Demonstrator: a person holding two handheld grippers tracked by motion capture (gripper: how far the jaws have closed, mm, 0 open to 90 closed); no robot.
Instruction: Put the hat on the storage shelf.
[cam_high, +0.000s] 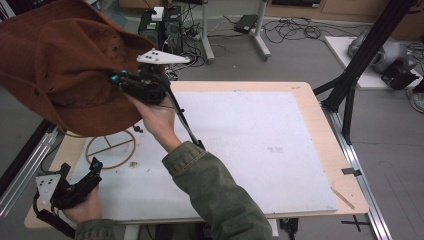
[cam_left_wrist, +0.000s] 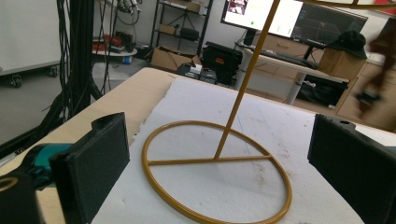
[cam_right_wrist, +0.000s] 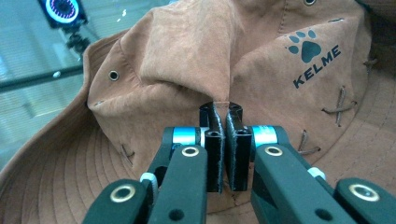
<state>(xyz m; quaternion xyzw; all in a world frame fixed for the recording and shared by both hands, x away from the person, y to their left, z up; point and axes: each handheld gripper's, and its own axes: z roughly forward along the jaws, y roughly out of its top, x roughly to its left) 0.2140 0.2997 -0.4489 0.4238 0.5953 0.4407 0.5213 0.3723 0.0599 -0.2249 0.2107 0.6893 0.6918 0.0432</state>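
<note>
We've got the brown suede wide-brimmed hat (cam_high: 60, 65) up in the air at the far left, pinched by a fold of its crown in the clenched right gripper (cam_right_wrist: 223, 140), jaws nearly meeting on the cloth. Below it and slightly nearer stands the gold wire hat stand with its ring base (cam_left_wrist: 215, 172) on the white foam mat (cam_high: 240, 145), thin stem rising straight up, so we judge the hat must come down along that upright axis, crown opening over the top. Our left gripper (cam_high: 92, 165) rests just near of the ring, jaws released and wide, holding nothing, closer to the stand. The stand's top is hidden behind the brim in the high view, and cut off in the left gripper view.
</note>
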